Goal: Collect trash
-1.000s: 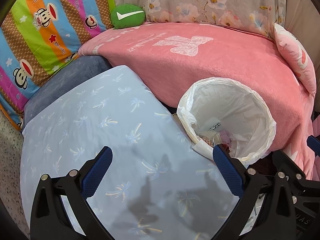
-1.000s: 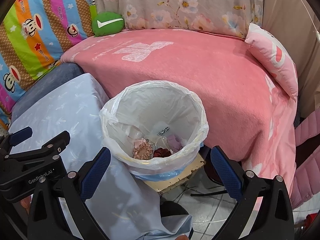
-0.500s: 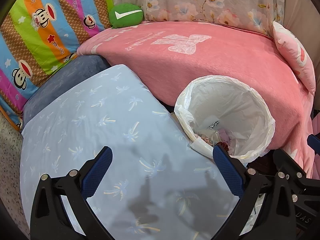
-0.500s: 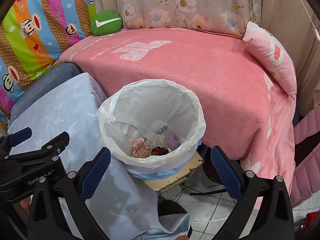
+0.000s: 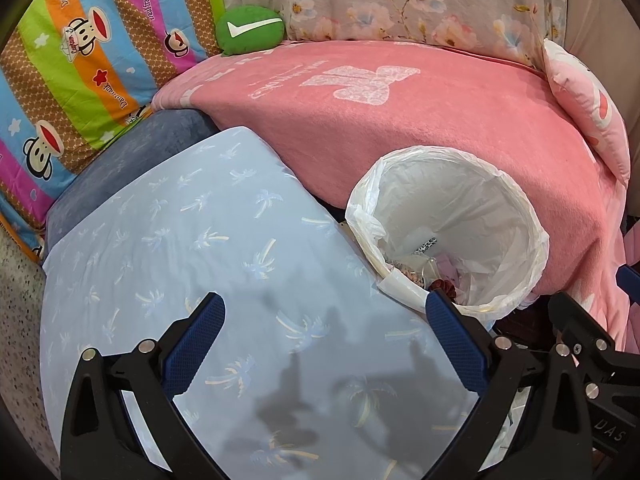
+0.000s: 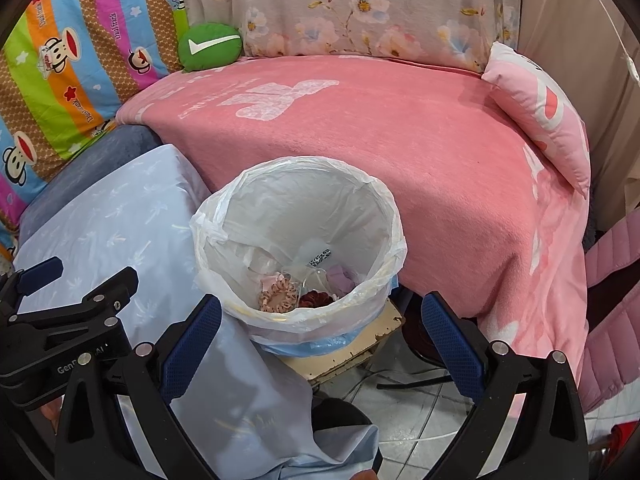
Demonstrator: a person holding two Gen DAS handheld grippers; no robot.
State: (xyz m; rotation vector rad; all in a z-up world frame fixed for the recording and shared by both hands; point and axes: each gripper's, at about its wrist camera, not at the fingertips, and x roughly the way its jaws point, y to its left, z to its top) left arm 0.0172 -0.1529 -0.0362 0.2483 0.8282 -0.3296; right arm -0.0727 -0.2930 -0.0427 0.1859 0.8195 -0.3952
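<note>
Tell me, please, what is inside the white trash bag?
Inside the trash bag lie a pink scrunchie, a dark red scrunchie, something lilac and clear wrapping. Anything beneath them is covered.

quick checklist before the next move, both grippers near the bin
1. Left gripper open, nothing held: ok.
2. Right gripper open, nothing held: ok.
3. Bin upright, mouth unobstructed: ok.
4. Liner folded over the rim all round: ok.
5. Room left in bin, scrunchie and scraps only at the bottom: ok.
6. More trash on the blue cloth or pink blanket: none seen; floor mostly hidden, cannot tell.
</note>
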